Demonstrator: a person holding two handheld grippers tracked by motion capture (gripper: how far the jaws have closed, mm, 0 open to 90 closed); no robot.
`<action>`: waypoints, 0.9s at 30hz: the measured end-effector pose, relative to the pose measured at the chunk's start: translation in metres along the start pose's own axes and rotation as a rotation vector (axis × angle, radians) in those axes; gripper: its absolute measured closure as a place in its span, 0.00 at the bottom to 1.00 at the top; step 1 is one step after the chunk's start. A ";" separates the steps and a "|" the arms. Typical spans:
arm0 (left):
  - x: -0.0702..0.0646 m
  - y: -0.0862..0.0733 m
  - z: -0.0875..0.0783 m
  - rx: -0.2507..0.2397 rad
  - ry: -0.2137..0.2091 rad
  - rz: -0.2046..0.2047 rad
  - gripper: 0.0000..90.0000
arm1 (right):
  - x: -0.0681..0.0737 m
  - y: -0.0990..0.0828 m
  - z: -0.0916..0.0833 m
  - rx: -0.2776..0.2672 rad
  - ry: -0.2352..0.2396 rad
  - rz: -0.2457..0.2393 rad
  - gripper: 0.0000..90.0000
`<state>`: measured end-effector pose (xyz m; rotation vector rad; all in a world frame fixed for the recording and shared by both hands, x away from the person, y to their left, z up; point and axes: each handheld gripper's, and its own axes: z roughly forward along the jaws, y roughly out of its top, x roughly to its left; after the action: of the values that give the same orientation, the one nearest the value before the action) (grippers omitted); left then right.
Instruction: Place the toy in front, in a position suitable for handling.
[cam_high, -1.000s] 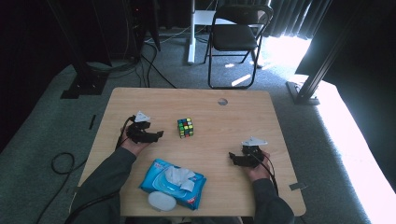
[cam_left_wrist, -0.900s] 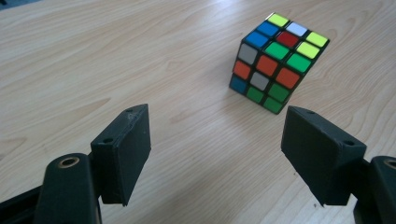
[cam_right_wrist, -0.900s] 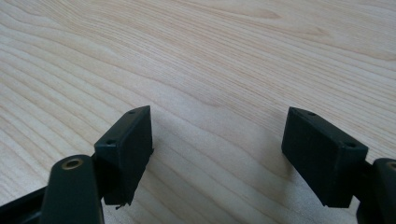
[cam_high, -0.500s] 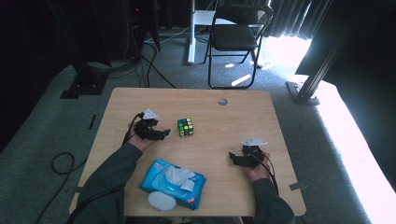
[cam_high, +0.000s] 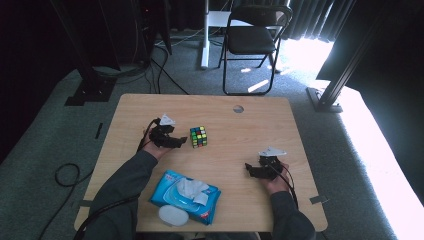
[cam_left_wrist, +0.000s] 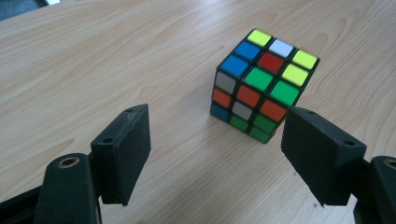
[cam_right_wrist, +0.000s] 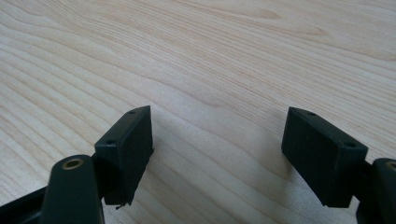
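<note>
- The puzzle cube (cam_left_wrist: 262, 85) stands on the desk (cam_high: 310, 130), slightly toward the far edge from the middle and a little left of centre, resting flat but turned so that a vertical edge faces the left gripper (cam_high: 172, 141).
- The left gripper's jaws are spread wide with nothing between them; the cube sits just beyond the tips, offset toward the right-hand jaw in the left gripper view.
- Risk: that offset means a straight advance could bump the near corner of the cube with one jaw and skid or spin it over the smooth wood instead of framing it.
- Risk: because the cube is turned cornerwise, closing now would likely catch it on its edges rather than on flat faces, so it could twist out of the squeeze.
- The left forearm comes in from the near left edge, the hand holding the gripper low above the wood and aimed rightward at the cube.
- The right gripper (cam_high: 259, 171) lies near the near right corner, well apart from the cube, its jaws also wide apart over bare wood; it seems to rest on the surface, though the high view is too coarse to be sure.
- A blue pack of wet wipes (cam_high: 185, 196) lies by the near edge, between the two forearms, clear of the likely path.
</note>
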<state>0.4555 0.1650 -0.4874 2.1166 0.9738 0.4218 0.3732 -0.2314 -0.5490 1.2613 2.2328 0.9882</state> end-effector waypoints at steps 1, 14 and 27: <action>-0.001 0.001 0.001 -0.001 -0.001 0.004 0.27 | 0.000 0.000 0.000 0.000 0.000 -0.001 0.27; -0.006 0.007 0.017 0.016 -0.011 0.030 0.22 | 0.000 0.000 0.000 0.000 0.000 0.000 0.27; -0.015 0.013 0.029 0.039 -0.018 0.072 0.22 | 0.000 0.000 0.000 0.000 0.000 0.000 0.27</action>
<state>0.4683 0.1338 -0.4966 2.1925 0.9037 0.4216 0.3733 -0.2314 -0.5490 1.2607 2.2330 0.9882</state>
